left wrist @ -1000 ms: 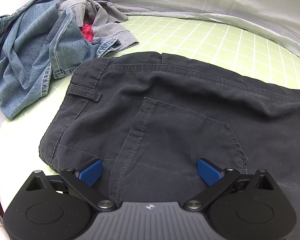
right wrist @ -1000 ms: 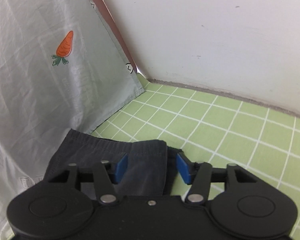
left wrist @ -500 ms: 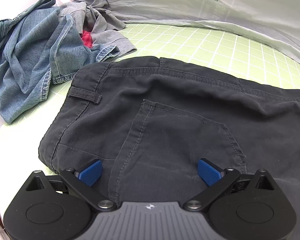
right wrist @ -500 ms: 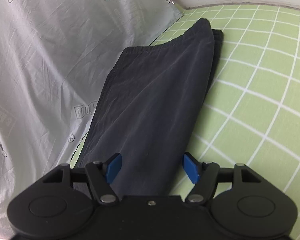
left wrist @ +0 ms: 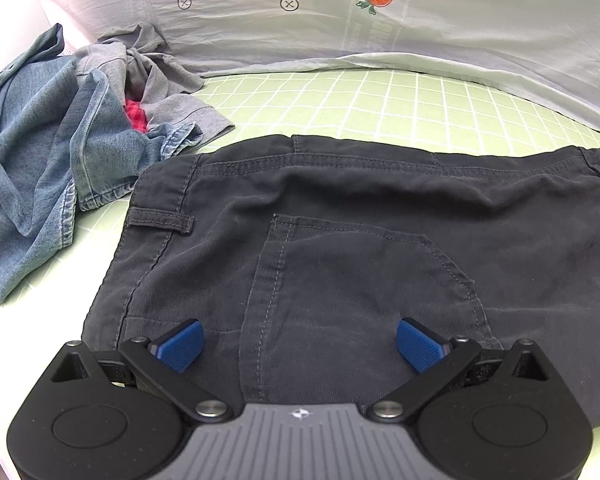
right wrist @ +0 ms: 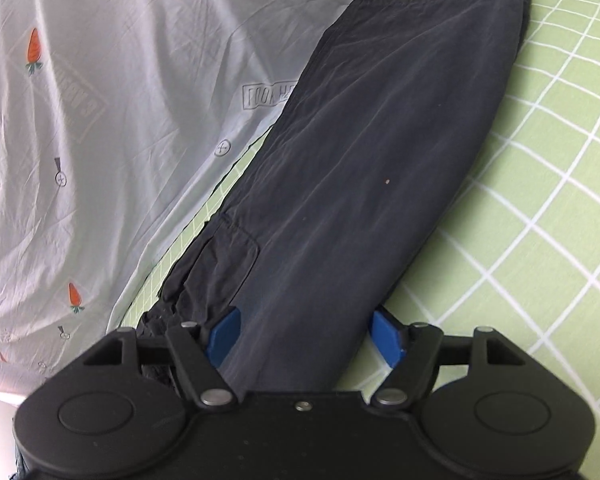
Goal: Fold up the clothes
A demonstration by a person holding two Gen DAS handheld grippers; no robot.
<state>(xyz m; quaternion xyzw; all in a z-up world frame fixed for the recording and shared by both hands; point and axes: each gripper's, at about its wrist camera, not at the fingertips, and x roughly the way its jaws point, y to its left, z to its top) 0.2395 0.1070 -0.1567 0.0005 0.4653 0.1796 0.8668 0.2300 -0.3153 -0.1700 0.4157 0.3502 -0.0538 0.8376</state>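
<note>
At the left edge of the green checked sheet (left wrist: pixel 380 108) lies a heap of clothes: a blue denim garment (left wrist: pixel 40 152), then a grey shirt (left wrist: pixel 160 92) with a bit of red fabric (left wrist: pixel 136 118) showing between them. Just right of the heap, touching the denim hem, the dark trousers (left wrist: pixel 360 248) lie flat, waistband toward the far edge, back pocket facing up. The left gripper (left wrist: pixel 298 344) hovers over the seat of the trousers with its blue pads (left wrist: pixel 180 344) spread wide, holding nothing. Along the far edge a pale quilt with carrot print (left wrist: pixel 380 20) is bunched up. In the right wrist view the trouser legs (right wrist: pixel 380 152) stretch away, folded one on the other, with the quilt on their left and bare sheet on their right. The right gripper (right wrist: pixel 306 338) sits low over the legs, fingers (right wrist: pixel 386 338) apart, the cloth between them but not pinched
</note>
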